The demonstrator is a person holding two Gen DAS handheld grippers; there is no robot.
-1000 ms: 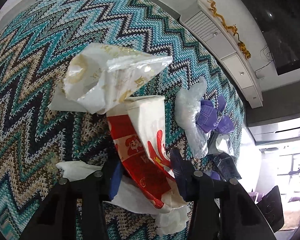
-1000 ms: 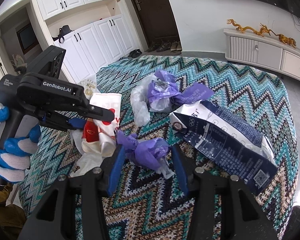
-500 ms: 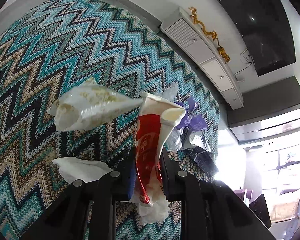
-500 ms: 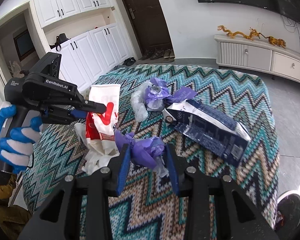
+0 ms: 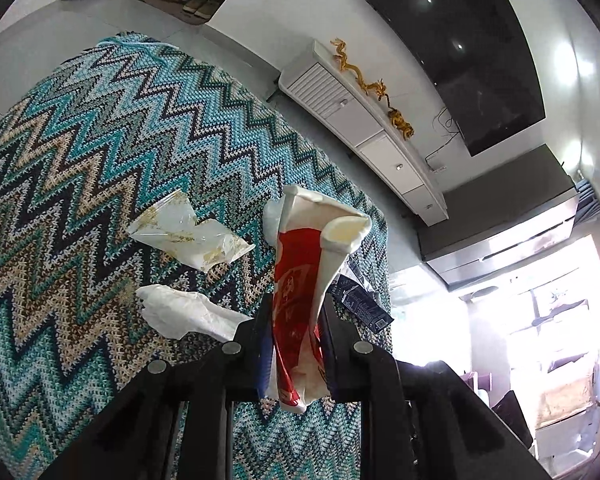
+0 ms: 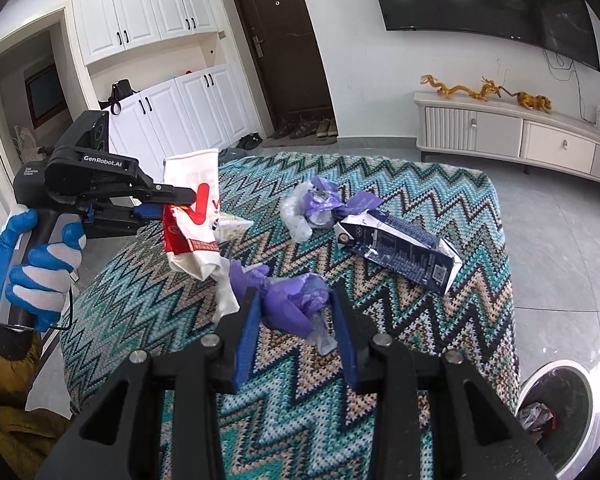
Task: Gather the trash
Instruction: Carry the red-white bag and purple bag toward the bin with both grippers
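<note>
Two pieces of trash are in our grip above the zigzag cloth (image 6: 420,200): our left gripper (image 5: 296,344) pinches a red-and-white bag (image 5: 300,280), our right gripper (image 6: 296,320) squeezes a purple wrapper (image 6: 296,304). A dark carton (image 6: 400,244) lies on the cloth; a bin (image 6: 556,400) stands nearby.

A: What writing can you read here?

B: On the side of the left gripper (image 6: 188,196), at about nine o'clock in the right wrist view, white letters say "GenRobot.AI". Under it there is a smaller white label, too small to read.

A: And on the trash?

B: The red and white paper bag (image 6: 192,216) shows a big red letter like "V". The dark blue carton (image 6: 400,248), at about three o'clock, has fine print and a square code, not readable.
</note>
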